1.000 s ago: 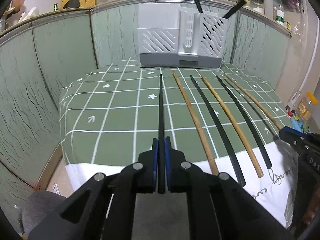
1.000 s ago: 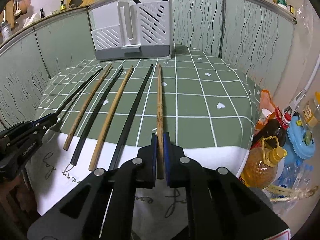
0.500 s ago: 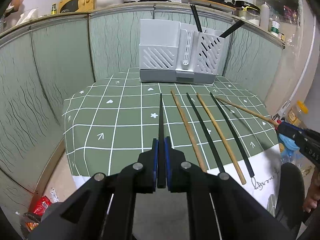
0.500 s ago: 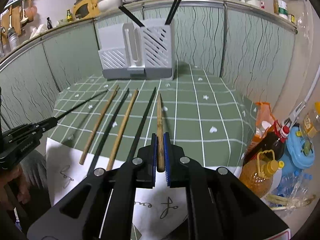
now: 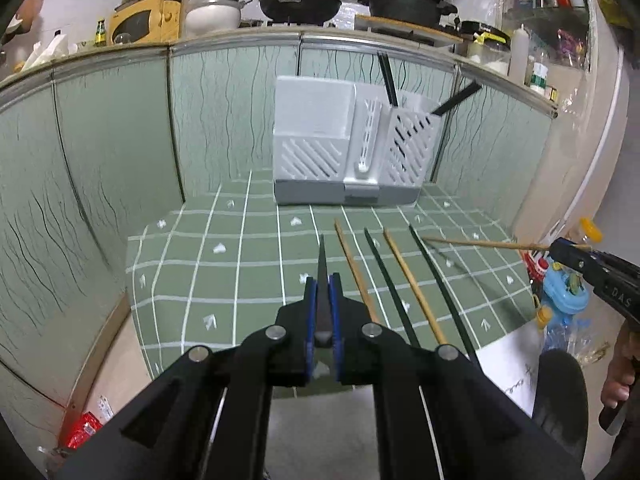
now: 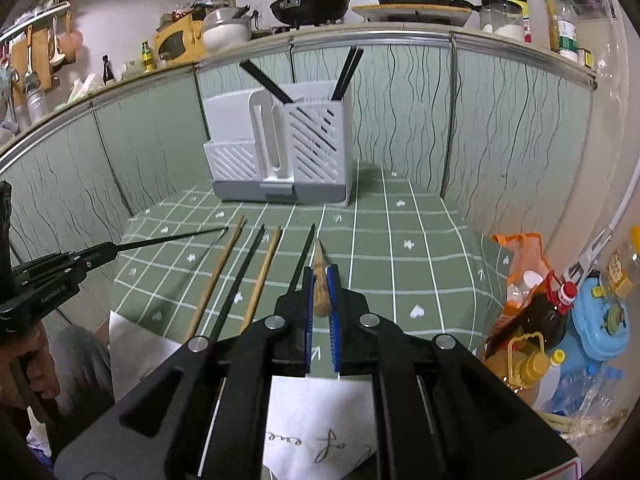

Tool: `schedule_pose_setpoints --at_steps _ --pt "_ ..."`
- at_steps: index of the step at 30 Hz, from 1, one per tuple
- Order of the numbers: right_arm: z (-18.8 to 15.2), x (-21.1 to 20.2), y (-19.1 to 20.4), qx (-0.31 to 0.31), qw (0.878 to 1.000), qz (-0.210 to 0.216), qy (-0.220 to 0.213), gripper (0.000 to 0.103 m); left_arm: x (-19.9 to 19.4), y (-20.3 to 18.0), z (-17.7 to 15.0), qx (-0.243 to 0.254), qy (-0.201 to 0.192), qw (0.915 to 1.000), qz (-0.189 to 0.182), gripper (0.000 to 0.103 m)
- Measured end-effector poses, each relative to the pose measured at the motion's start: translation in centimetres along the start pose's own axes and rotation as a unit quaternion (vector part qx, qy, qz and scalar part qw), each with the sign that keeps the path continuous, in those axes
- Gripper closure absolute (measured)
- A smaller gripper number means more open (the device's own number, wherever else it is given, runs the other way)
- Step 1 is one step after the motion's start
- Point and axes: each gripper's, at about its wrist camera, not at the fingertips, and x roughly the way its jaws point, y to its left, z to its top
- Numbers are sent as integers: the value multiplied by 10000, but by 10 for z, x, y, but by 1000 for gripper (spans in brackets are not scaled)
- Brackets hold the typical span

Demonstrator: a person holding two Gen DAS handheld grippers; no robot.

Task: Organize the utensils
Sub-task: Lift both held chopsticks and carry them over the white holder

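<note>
A: The left gripper is clamping a black chopstick tight between its blue pads, the stick pointing forward over the green checked tablecloth, clear of the cloth.

B: And the right gripper is pinching a wooden chopstick the same way, jaws drawn narrow around it, its tip pointing ahead above the cloth.

A: Four chopsticks are lying side by side on the tablecloth between the two grippers: a wooden one, a black one, another wooden one and another black one.

B: In the right wrist view the left gripper is showing at the left edge, its black stick reaching out over the cloth near the tips of the lying row.

A: The white slotted utensil holder is standing at the far edge of the table against the green panel wall, with black chopsticks sticking up out of its right compartment.

B: Oil bottles are crowding the floor to the right of the table, and a sheet of paper with handwriting is lying at the table's near edge.

A: A person's hand is gripping the right gripper's handle at the right edge.
</note>
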Motion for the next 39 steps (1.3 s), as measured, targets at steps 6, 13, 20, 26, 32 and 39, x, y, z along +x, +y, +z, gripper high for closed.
schedule_pose_setpoints --at_steps 6,13,20,26,32,39 --pt "23 -5 -3 -14 9999 86 -139 97 -9 4 22 15 -145 9998 -129 95" --pt "46 -9 -5 -6 9995 167 -267 97 -18 5 46 84 -292 9991 -297 95" --pt "67 -18 -5 -57 9988 221 -435 97 -28 3 65 218 -483 9979 -385 95" --pt "84 -29 -8 -118 9981 285 -530 97 -40 3 83 247 -685 9957 -566 95" --pt "99 -30 -11 -216 9980 369 -468 97 -44 -1 100 406 -775 9938 -690 95" --pt "113 -29 -12 -421 9956 711 -452 97 -42 -11 116 654 -780 9890 -1070 95"
